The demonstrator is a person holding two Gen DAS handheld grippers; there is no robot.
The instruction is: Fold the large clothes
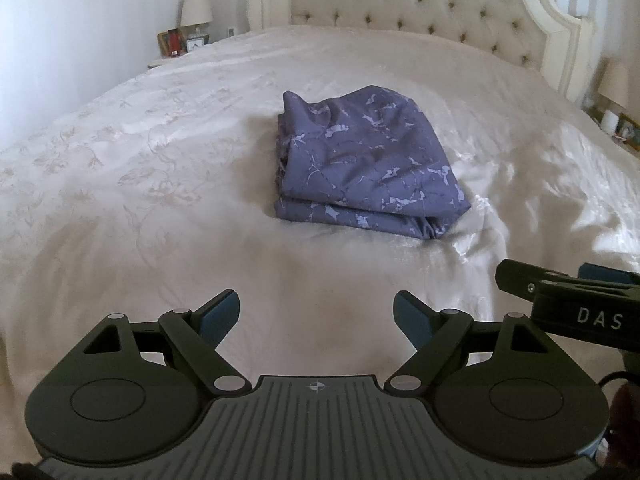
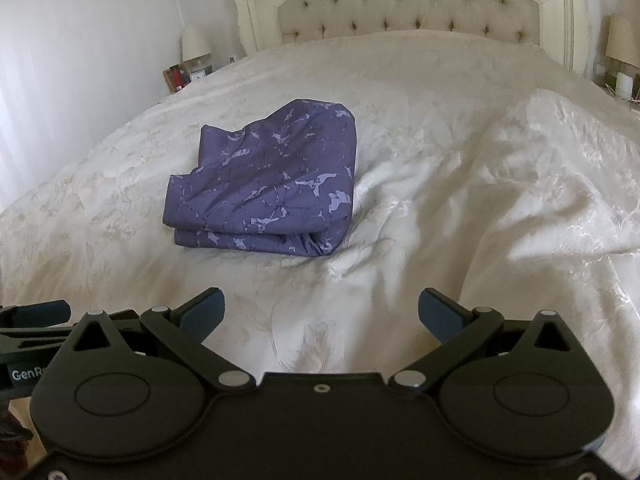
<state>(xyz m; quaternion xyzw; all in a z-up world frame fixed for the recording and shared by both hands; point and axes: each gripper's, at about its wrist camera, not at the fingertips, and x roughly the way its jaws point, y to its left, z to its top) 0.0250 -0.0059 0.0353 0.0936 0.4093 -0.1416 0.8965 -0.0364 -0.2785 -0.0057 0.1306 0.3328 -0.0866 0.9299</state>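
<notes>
The folded purple cloth [image 1: 366, 160] lies ahead on the bed [image 1: 160, 200], well apart from the left gripper [image 1: 316, 314] and right gripper [image 2: 322, 314], both wide and empty, neither clearly nearer.

The right tool [image 1: 568, 292] is cut off by the frame edge at 3 o'clock in the left wrist view, so its jaw gap cannot be judged there. The left tool [image 2: 36, 312] is likewise clipped at 9 o'clock in the right wrist view. The inner layers of the folded purple cloth [image 1: 360, 160] are hidden. The nightstand items [image 1: 180, 42] at 11 o'clock are too small to identify.
</notes>
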